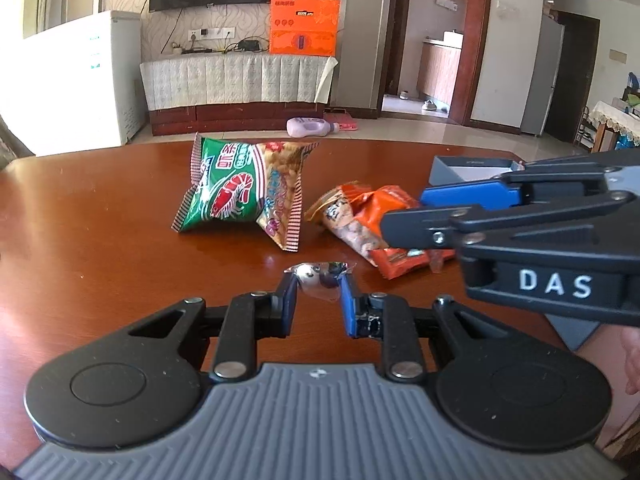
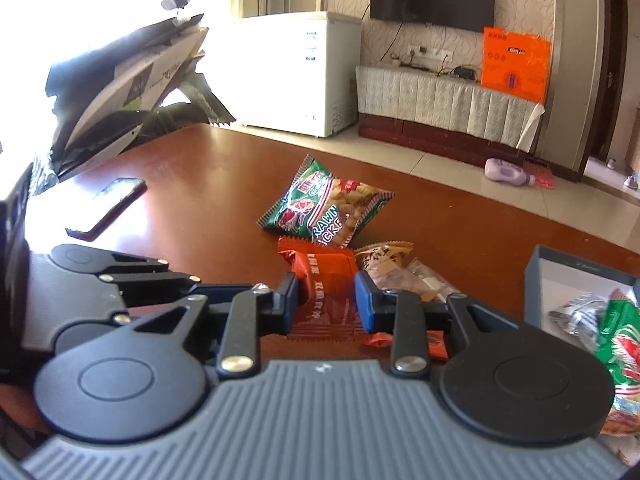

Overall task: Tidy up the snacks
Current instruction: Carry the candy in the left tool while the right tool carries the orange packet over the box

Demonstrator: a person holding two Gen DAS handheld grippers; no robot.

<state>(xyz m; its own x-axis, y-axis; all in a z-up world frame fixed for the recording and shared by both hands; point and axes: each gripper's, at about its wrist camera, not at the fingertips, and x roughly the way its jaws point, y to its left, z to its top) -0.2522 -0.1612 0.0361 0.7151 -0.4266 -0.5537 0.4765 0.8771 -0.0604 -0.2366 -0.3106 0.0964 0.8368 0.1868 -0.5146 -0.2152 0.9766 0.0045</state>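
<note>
Phone: a dark phone [image 2: 108, 208] lies flat at the left of the table [image 1: 100, 220], well apart from the snacks.
Left gripper: the left gripper [image 1: 318, 294] is clenched on a small silver candy [image 1: 320, 274]; the blue pads press its wrapper from both sides, and it sits at the fingertips, clear of the tabletop.
Green bag: a green prawn-cracker bag [image 1: 240, 192] sits near the table's middle, puffed up and tilted, held by neither gripper.
Clear pack: a clear pack with an orange top [image 1: 348, 220] lies just right of the green bag, touching the orange pack.
Orange pack: the orange pack [image 2: 324, 280] lies between the right gripper's pads; its near end reaches back under the fingers.
Right gripper: the right gripper [image 2: 326, 300] grasps the orange pack, blue pads pressed on both its sides. In the left wrist view it [image 1: 404, 216] comes in from the right, over the clear pack.
Box: a grey box [image 2: 560, 264], open on top, stands at the table's right; inside lie a silver wrapper [image 2: 576, 316] and another green bag [image 2: 622, 344].
Floor: a pale purple bottle [image 1: 308, 126] lies on its side beyond the table.
</note>
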